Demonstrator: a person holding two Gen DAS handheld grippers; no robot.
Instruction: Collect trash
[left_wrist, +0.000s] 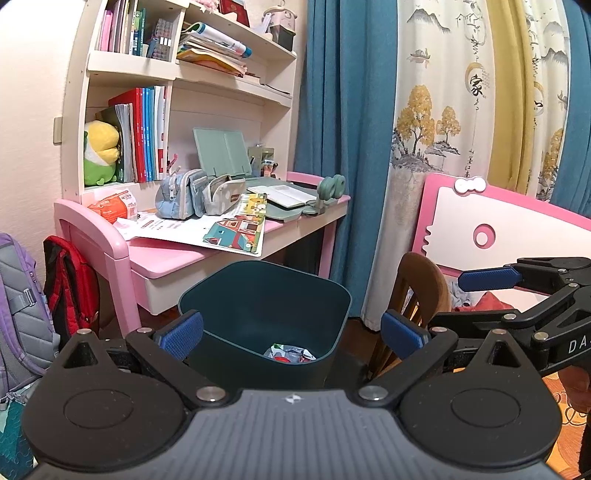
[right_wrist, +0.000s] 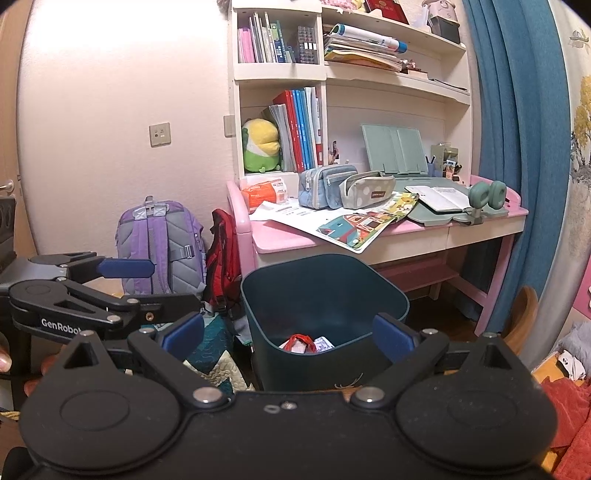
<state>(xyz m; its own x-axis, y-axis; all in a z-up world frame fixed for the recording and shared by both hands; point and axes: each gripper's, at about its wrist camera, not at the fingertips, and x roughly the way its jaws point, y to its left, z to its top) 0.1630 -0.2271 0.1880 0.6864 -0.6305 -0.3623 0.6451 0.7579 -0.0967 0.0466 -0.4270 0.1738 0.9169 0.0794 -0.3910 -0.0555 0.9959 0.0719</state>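
One bin (left_wrist: 266, 314), wrappers (left_wrist: 290, 353) inside; two tongs (left_wrist: 291, 332) (right_wrist: 288, 332) spread, empty.

Child's bedroom, pink desk (right_wrist: 291, 236), bookshelves (right_wrist: 280, 74), backpack (right_wrist: 159, 243)

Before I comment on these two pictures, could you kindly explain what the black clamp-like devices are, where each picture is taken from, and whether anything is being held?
There is no robot here: a person carries a hand-held two-finger gripper in each hand, and each has a fisheye camera looking forward along its blue-padded fingers. One picture comes from the left gripper, the other from the right gripper; each also catches the other gripper at its edge. Both are open and hold nothing. Between their fingers stands a dark teal trash bin, with some wrappers already at the bottom. Behind it is a pink desk carrying papers, two pencil cases, an open notebook and an orange packet. A purple backpack and a red bag stand beside the desk.
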